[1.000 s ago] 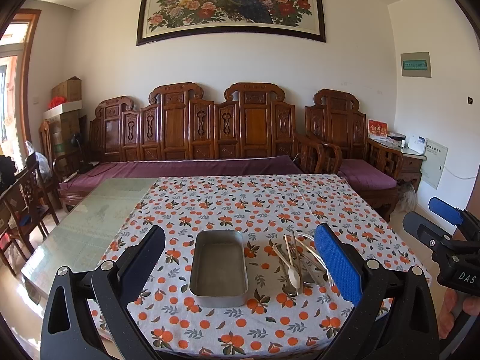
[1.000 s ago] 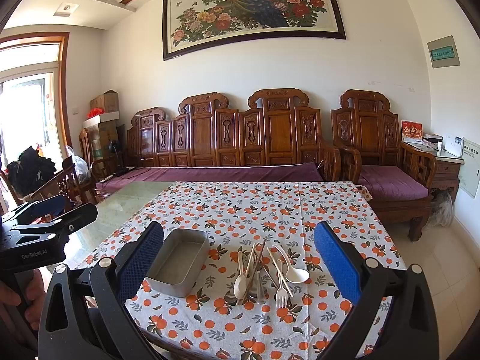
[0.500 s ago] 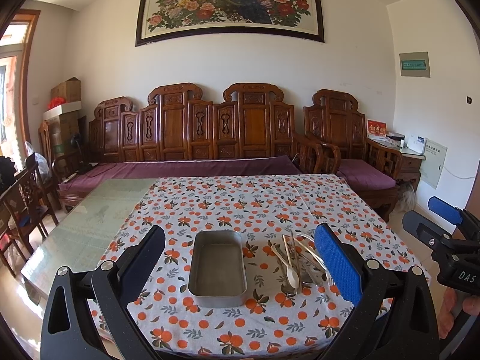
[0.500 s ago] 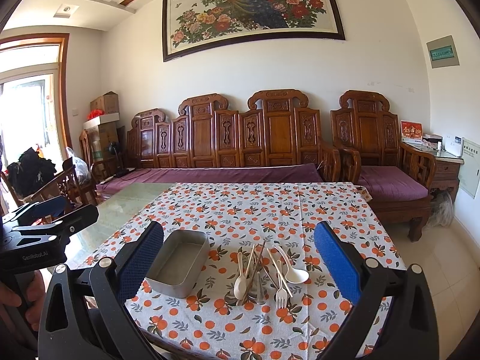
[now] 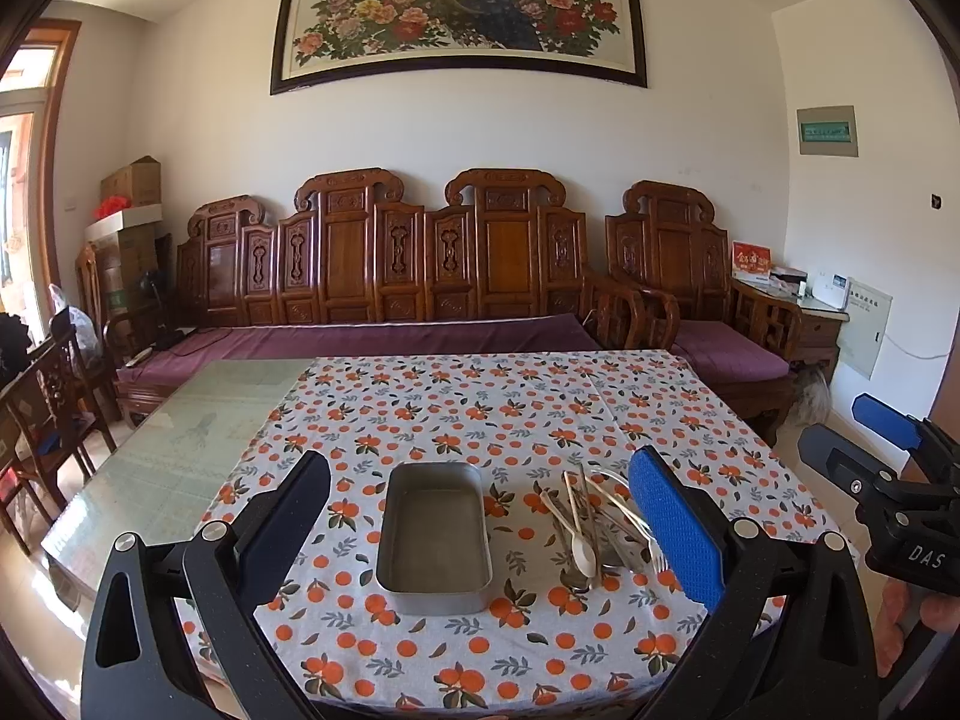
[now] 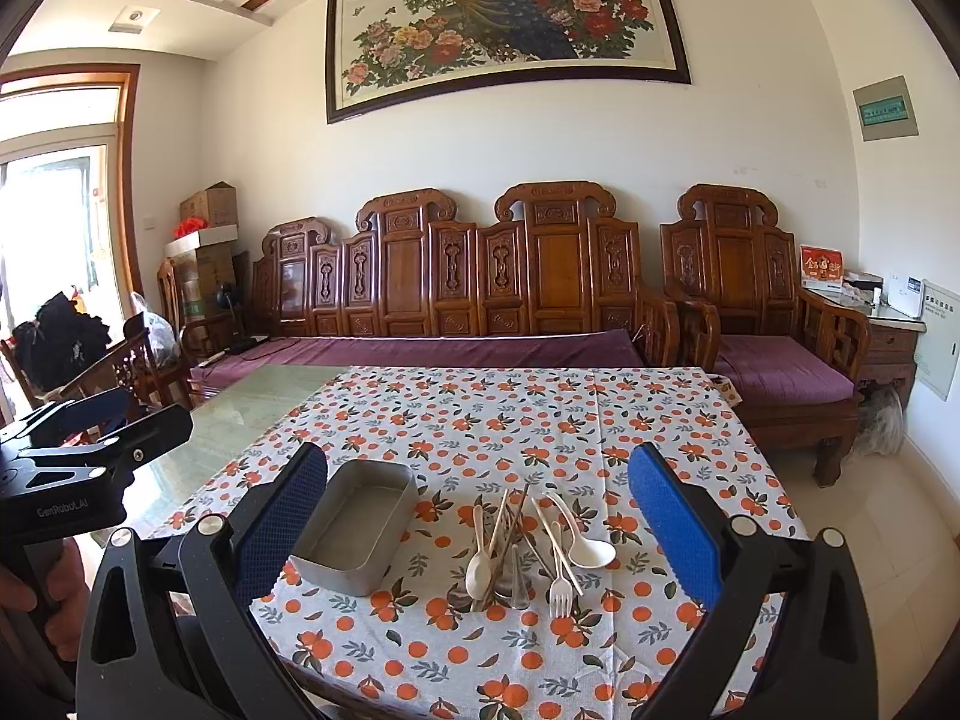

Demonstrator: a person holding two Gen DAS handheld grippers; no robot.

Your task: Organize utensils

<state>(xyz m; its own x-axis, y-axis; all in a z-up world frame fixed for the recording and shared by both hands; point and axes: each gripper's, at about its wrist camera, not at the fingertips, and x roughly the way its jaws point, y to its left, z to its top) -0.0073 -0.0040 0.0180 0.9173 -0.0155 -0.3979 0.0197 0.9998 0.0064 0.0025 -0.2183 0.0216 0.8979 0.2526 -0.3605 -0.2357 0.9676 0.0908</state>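
free: tablecloth beyond | blocking: tin, utensil pile

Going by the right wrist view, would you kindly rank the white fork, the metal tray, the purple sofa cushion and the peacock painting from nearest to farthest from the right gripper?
Measured from the right gripper:
1. White fork, in the utensil pile between the fingers, slightly right.
2. Metal tray, on the tablecloth by the left finger.
3. Purple sofa cushion, beyond the table's far edge.
4. Peacock painting, high on the back wall.
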